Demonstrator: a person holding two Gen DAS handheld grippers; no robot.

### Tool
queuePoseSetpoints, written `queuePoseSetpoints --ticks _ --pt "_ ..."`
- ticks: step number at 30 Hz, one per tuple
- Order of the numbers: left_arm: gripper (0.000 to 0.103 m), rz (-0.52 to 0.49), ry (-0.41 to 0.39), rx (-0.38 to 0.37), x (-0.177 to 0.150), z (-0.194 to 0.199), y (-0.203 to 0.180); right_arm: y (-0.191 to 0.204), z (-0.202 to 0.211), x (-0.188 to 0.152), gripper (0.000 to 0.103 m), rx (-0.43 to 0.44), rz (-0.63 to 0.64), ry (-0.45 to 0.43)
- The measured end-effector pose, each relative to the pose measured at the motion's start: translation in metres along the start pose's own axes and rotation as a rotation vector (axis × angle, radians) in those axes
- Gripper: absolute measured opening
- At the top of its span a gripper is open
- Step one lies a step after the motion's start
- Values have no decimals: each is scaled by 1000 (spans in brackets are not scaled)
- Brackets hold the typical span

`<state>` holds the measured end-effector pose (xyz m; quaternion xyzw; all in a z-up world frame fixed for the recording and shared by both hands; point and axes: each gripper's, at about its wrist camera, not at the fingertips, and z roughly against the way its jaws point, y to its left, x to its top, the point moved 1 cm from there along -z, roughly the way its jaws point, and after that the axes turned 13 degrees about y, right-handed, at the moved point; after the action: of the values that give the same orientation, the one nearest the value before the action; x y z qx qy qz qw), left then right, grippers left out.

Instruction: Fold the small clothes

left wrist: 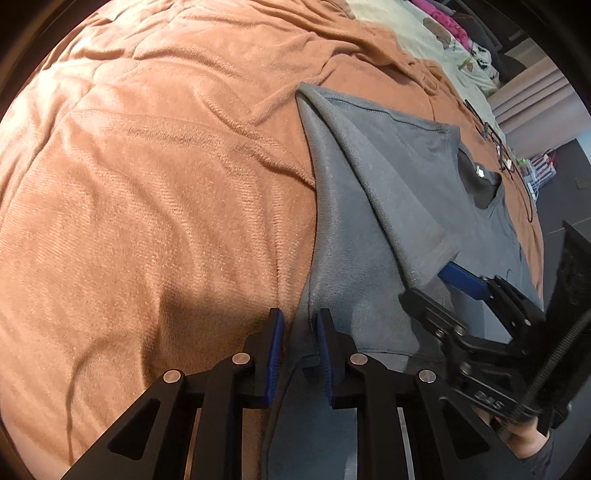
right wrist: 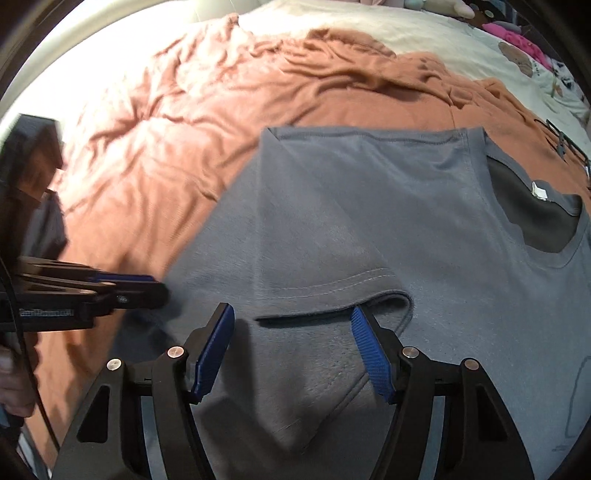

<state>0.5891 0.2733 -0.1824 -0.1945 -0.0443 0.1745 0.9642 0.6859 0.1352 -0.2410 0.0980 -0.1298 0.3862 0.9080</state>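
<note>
- The grey T-shirt (right wrist: 424,206) lies spread on the bed, on an orange blanket (left wrist: 147,184), neck opening w/ a white tag toward the far right.
- One side incl. the sleeve (right wrist: 332,273) is already folded over onto the body; sleeve hem w/ double stitching sits on top, near the right gripper. Judged: a lengthwise first fold, prob. to narrow the shirt before folding it crosswise.
- Right gripper (right wrist: 291,332) is wide open, blue pads apart; one pad tip is tucked just under the folded sleeve edge, the other sits over bare shirt. It holds nothing – looks placed either to let go of the flap or to take it again; can't tell which.
- Left gripper (left wrist: 300,332) is at the shirt's near-left edge, pads close together w/ a narrow gap; a fold of grey cloth runs between them. Whether it actually pinches the cloth: cannot tell. Judged reason for being there: to pin or lift that edge while the other side is arranged.
- Blanket is wrinkled, so the shirt won't lie fully flat; folded edge may slip.
- Further out: a pale patterned sheet (right wrist: 424,33) past the blanket, pink cloth at the far corner.
- Containers: none clearly seen; small items right of the bed are too blurred to name.
</note>
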Motion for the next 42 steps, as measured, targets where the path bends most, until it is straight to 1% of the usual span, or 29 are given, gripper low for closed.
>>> queuePoseSetpoints --ticks 2,3,4,6,8,10,12,14,16,18,20,22,23,25,27,28,30,32,34,35,36,38,39,40,42 --pt "18 1 3 -8 1 -1 2 3 -4 6 64 -21 15 -1" --pt "18 1 4 -10 1 -1 2 4 -4 9 55 -39 22 -3" --pt "18 -1 4 -11 1 -1 3 5 -5 12 48 -51 23 -2" --pt "18 -5 4 -10 0 -1 4 -1 -3 16 25 -33 2 -6" --pt "18 -5 4 -12 0 0 5 -12 1 22 11 -25 -37 -15" --pt "18 -5 4 -14 1 -1 5 -27 6 24 9 -39 -80 -34" --pt "18 -6 6 -13 1 -1 5 -41 9 27 4 -31 -122 -52" --pt "18 -8 9 -10 1 -1 5 -53 12 27 4 -29 -161 -67" --pt "18 -10 13 0 1 0 4 -72 15 28 4 -47 -233 -78" --pt "18 -11 15 8 3 -1 2 -92 16 28 5 -48 -323 -76" --pt "18 -9 16 13 3 -1 2 -105 15 26 5 35 -367 -70" --pt "18 -7 14 16 4 -1 0 -110 13 22 5 126 -370 -55" --pt "18 -2 12 15 4 -1 0 -110 12 20 7 143 -365 -52" --pt "18 8 10 15 5 -1 0 -110 12 14 19 173 -354 -61" --pt "18 10 6 18 4 0 -2 -113 11 9 63 209 -365 -66" --pt "19 10 7 21 3 1 -2 -116 11 6 66 233 -381 -78" --pt "20 19 8 17 3 1 -1 -122 8 7 66 281 -402 -75" --pt "20 28 6 9 3 3 -1 -125 4 7 66 370 -410 -72" --pt "20 24 3 12 3 4 -1 -129 -2 7 66 428 -424 -66" --pt "20 22 4 14 2 3 -1 -130 -6 7 64 442 -434 -58" --pt "20 22 4 14 2 3 -1 -132 -11 8 53 454 -444 -44" --pt "20 23 3 14 2 3 -1 -136 -21 10 42 447 -460 -27" --pt "20 23 2 14 1 3 -1 -138 -25 10 32 428 -468 -28" --pt "20 23 0 15 1 3 -1 -141 -25 10 27 419 -475 -28" --pt "20 21 -1 18 0 2 -2 -147 -29 12 9 417 -490 -21"
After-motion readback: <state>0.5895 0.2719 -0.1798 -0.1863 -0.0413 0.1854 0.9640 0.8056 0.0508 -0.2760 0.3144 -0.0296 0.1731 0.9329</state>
